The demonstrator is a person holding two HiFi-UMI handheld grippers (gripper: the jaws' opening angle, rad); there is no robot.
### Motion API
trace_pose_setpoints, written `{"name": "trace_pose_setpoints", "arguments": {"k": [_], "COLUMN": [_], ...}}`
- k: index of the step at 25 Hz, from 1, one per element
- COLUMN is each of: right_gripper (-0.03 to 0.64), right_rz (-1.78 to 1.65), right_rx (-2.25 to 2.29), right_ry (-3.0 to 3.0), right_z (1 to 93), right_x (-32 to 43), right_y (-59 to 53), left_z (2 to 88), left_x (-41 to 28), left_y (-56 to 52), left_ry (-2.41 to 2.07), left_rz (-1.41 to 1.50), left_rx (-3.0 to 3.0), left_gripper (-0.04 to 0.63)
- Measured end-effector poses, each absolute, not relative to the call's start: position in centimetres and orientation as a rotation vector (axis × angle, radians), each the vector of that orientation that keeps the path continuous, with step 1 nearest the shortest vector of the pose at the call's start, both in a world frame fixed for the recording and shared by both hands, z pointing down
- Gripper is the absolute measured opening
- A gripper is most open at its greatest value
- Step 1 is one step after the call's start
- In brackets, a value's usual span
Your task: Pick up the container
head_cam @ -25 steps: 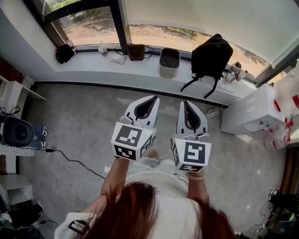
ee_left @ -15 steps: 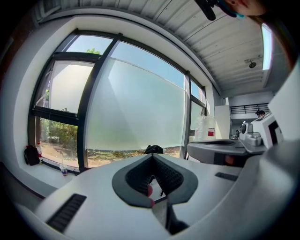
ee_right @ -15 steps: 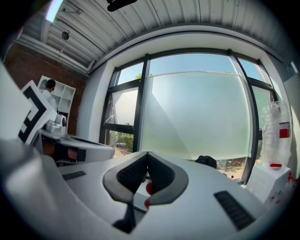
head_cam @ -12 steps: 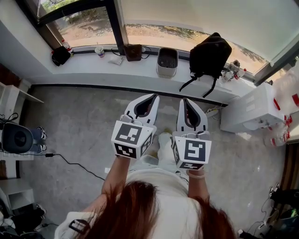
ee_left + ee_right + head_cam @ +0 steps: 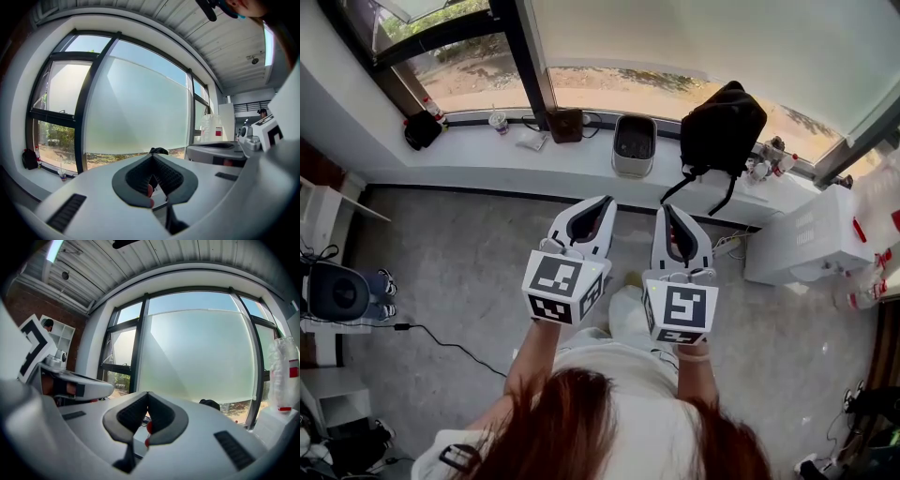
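The left gripper (image 5: 602, 202) and right gripper (image 5: 669, 210) hang short of the white container (image 5: 636, 145) — jaws closed, empty. A black backpack (image 5: 722, 117) sits beside it.

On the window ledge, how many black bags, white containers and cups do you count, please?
black bags: 2, the backpack and the small bag
white container: 1
cup: 1
total: 4

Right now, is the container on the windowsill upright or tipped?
Upright. The container stands on its base on the windowsill, open mouth facing up. It is dark inside; contents cannot tell.
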State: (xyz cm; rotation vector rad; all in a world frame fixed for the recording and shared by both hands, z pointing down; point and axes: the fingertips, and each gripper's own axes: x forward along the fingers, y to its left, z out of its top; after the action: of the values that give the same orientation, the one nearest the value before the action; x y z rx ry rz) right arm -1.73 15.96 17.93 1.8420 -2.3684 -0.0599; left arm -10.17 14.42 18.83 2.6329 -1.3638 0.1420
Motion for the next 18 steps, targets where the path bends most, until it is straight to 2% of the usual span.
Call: {"name": "trace_pose_setpoints", "arguments": {"k": [18], "right_gripper": [0.021], "right_rz": [-0.05], "right_rx": [1.762], "right_ry": [-2.396], "right_z": [20.2], "right_x": [3.7], "right_y": [0.7], "left_z": [20.6], "left_x": [-4.5], "left_y": [-0.4], "left_ry": [-1.382], "left_rz": [0.145], "left_rx": [2.591], "left_gripper": [0.014]}}
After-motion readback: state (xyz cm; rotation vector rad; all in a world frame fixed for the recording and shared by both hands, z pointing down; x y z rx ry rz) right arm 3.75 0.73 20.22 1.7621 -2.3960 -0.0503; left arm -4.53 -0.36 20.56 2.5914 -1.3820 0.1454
